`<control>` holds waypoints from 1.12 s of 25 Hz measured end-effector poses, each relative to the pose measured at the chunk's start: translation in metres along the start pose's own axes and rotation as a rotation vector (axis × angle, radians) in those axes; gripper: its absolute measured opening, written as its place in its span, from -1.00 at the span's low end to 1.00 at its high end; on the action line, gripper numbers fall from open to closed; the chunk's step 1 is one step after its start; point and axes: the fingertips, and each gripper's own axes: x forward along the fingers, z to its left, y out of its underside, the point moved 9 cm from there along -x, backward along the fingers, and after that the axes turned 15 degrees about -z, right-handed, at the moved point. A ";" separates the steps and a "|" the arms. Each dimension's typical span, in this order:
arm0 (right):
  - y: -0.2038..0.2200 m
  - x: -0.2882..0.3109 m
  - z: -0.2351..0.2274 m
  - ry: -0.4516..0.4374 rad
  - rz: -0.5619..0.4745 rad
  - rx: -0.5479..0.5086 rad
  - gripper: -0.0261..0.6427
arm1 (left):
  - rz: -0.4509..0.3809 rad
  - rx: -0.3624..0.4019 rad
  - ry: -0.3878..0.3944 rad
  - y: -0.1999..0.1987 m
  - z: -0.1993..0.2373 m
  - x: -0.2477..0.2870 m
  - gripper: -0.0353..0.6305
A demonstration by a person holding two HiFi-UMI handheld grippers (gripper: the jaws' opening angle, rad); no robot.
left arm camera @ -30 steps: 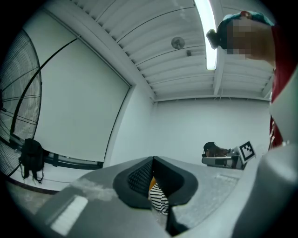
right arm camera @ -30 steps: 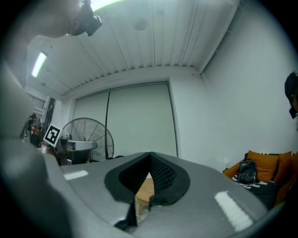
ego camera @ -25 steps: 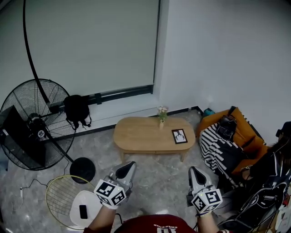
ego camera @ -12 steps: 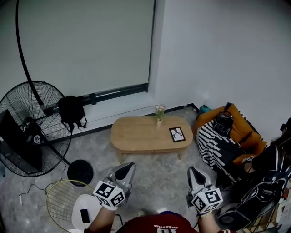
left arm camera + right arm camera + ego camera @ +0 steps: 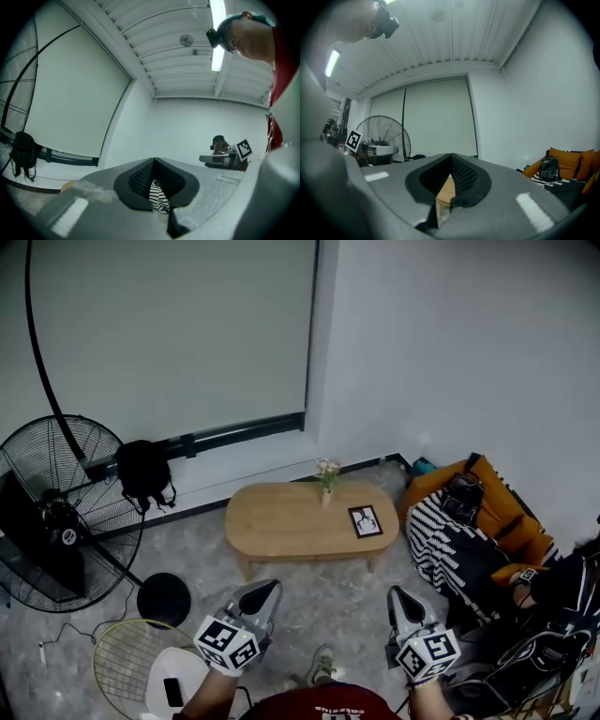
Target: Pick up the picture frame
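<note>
The picture frame [image 5: 366, 521], black-edged with a light picture, lies flat on the right end of the oval wooden coffee table [image 5: 281, 526]. A small vase of flowers [image 5: 326, 480] stands at the table's back edge. Both grippers are held low in front of me, well short of the table and apart from the frame. My left gripper [image 5: 267, 590] [image 5: 153, 160] is shut on nothing. My right gripper [image 5: 397, 597] [image 5: 451, 155] is also shut and empty, and a slice of the table shows through the gap behind its tips.
A large floor fan [image 5: 56, 512] stands at the left with a black bag [image 5: 142, 472] by it. A round wire guard [image 5: 117, 662] and a white stool [image 5: 192, 676] lie near my left side. An orange seat [image 5: 497, 521] with a striped blanket [image 5: 450, 554] is right of the table.
The room has slid slightly in the head view and a shoe has come into view at the bottom. Both grippers keep their place in the picture and stay shut.
</note>
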 end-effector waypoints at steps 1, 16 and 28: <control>0.001 0.005 -0.005 -0.003 -0.003 0.003 -0.92 | 0.000 0.003 0.000 0.001 0.002 0.005 -0.88; 0.012 0.096 -0.096 -0.052 -0.023 0.030 -0.92 | -0.010 0.026 0.009 0.016 0.031 0.123 -0.88; 0.033 0.140 -0.149 -0.122 0.016 0.084 -0.92 | 0.018 0.062 -0.032 0.032 0.039 0.180 -0.88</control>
